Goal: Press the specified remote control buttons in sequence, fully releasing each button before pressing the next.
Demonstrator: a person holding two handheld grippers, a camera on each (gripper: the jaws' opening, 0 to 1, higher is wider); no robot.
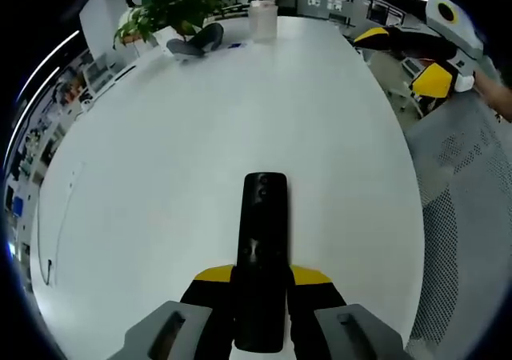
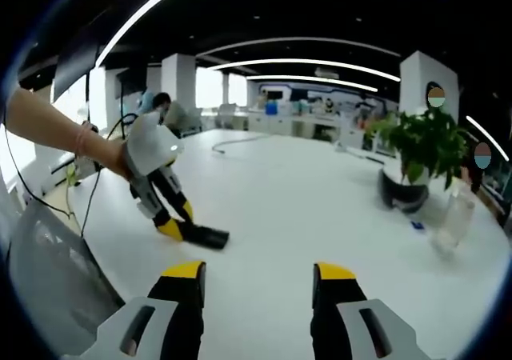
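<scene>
We have the left gripper (image 1: 258, 312) clamped on the remote (image 1: 262, 248), long axis running straight ahead along the jaws over the table (image 1: 200, 136). Right gripper (image 2: 260, 284) open, holding nothing.

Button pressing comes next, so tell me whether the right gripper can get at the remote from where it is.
Probably yes. The remote lies on the white table, pinned at one end by the left gripper. The right gripper hangs open, with bare tabletop between it and the remote.
</scene>
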